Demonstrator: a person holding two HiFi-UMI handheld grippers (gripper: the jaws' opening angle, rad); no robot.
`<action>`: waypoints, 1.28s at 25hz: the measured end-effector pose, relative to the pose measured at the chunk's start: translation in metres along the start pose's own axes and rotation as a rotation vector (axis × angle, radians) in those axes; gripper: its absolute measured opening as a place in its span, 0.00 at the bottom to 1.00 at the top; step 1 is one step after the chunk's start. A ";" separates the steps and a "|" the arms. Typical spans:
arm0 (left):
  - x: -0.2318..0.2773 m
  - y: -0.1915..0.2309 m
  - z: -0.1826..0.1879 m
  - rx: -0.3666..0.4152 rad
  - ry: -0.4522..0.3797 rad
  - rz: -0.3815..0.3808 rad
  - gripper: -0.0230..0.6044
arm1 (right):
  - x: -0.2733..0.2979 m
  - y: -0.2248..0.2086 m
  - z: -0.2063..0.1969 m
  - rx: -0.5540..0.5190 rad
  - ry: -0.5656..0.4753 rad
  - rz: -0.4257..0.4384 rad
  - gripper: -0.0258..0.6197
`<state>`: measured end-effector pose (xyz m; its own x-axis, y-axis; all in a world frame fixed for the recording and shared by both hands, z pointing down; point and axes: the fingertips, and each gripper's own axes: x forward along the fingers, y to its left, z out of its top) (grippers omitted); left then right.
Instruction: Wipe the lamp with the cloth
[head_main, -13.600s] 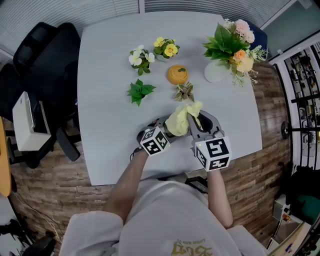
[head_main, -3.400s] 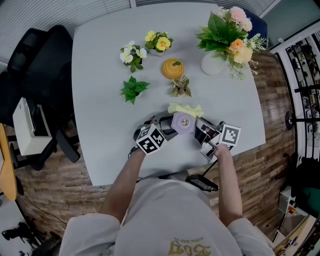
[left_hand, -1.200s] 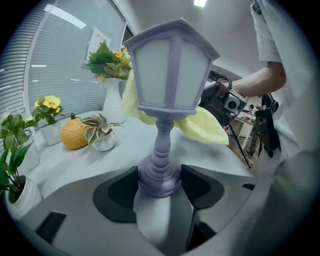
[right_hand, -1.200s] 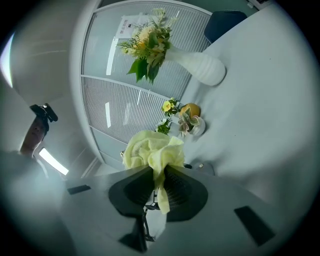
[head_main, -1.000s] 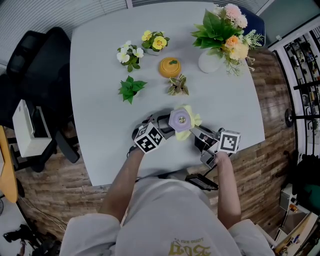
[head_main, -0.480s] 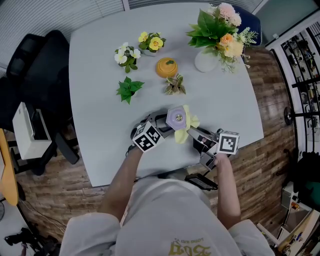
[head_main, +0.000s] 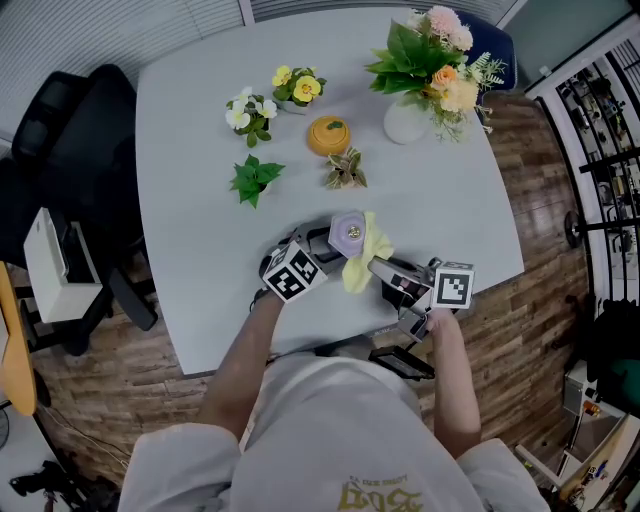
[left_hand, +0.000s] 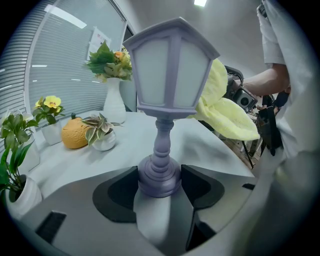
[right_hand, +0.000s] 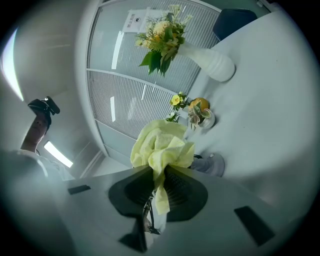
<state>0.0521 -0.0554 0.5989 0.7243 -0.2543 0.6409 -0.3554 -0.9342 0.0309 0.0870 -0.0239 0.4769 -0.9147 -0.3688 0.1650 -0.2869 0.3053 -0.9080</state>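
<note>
Mid-wipe, by the look: lamp (left_hand: 170, 65) pinched at its base in left gripper (left_hand: 159, 186) over table (head_main: 200, 200) — cloth (right_hand: 161, 142) nipped tight in right gripper (right_hand: 159, 187), against the lamp's head; other sides likely left.

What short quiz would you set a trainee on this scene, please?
1. True or false: the left tongs grip the lamp by its base.
2. What do the right tongs hold? A) a yellow cloth B) a sponge C) a brush
3. Fill in: in the head view, the white vase of flowers stands near the table's far ___ corner.

Key: 1 true; 2 A; 3 right.
</note>
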 end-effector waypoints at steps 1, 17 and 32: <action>0.000 0.000 0.000 0.000 0.000 0.000 0.47 | 0.002 0.000 -0.001 0.000 0.006 0.003 0.13; -0.001 0.000 0.000 0.001 -0.004 0.001 0.47 | 0.026 -0.017 -0.014 -0.008 0.089 -0.033 0.13; -0.001 -0.001 0.001 0.006 -0.005 0.006 0.47 | 0.026 0.009 -0.012 -0.055 0.078 0.012 0.13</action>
<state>0.0519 -0.0546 0.5976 0.7253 -0.2612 0.6369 -0.3562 -0.9342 0.0224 0.0574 -0.0199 0.4779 -0.9370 -0.2958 0.1860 -0.2893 0.3582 -0.8877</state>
